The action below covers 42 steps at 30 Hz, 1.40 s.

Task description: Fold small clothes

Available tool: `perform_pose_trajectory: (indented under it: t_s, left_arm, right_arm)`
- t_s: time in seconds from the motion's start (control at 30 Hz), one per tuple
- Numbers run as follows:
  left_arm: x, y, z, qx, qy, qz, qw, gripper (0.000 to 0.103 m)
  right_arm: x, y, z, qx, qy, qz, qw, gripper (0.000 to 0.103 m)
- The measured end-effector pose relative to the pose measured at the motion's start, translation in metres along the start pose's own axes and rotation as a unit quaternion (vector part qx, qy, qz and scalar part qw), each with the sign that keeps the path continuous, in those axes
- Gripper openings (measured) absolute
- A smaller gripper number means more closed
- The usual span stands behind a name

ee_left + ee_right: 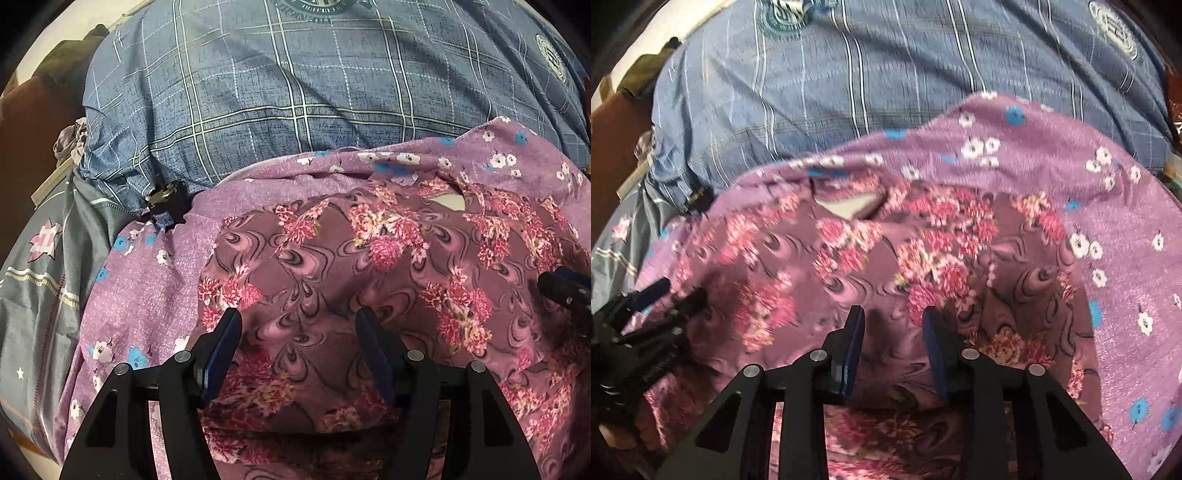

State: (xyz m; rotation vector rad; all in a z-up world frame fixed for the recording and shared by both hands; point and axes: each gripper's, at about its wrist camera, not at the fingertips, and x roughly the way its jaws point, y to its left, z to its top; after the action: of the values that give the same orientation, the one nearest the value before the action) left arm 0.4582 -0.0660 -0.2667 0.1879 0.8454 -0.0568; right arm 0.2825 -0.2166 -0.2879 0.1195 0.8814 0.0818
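Both the left gripper and right gripper hang open and empty over the flowery top, so next they must pinch its edge to fold it.

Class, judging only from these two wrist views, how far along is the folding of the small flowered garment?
Done: the flowered garment lies spread on the lilac sheet, neckline away from the grippers. In hand: nothing is gripped; the left gripper and right gripper both hover open over its near part. Left: the folding itself; no folded-over edge shows in either view.
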Motion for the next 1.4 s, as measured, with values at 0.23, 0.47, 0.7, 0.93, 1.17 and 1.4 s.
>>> perform_pose_trajectory:
  t_s: [0.23,0.47,0.7,0.93,1.17,1.4]
  left_arm:
    - [0.001,-0.003,-0.001,-0.007,0.001,-0.002,1.0000,0.064]
    - [-0.006,-0.010,0.003,-0.014,-0.006,-0.012,0.9998,0.064]
    - [-0.014,-0.017,0.004,-0.018,-0.014,-0.026,0.9994,0.064]
    - [-0.018,-0.012,0.007,-0.024,-0.023,-0.020,0.9992,0.064]
    - [-0.017,0.021,0.014,-0.058,-0.032,0.016,0.9977,0.064]
    - [-0.015,0.056,0.017,-0.098,-0.034,0.036,0.9939,0.064]
  right_arm:
    - [-0.024,0.009,0.004,-0.031,-0.046,-0.038,0.998,0.034]
    - [-0.032,0.012,0.003,-0.050,-0.060,-0.052,0.996,0.034]
    - [-0.037,0.006,0.004,-0.045,-0.066,-0.053,0.995,0.034]
    - [-0.039,0.012,0.001,-0.042,-0.049,0.015,0.998,0.034]
    - [-0.044,0.035,0.000,-0.068,-0.055,0.032,0.996,0.034]
    - [-0.047,0.071,-0.004,-0.102,-0.055,0.055,0.992,0.034]
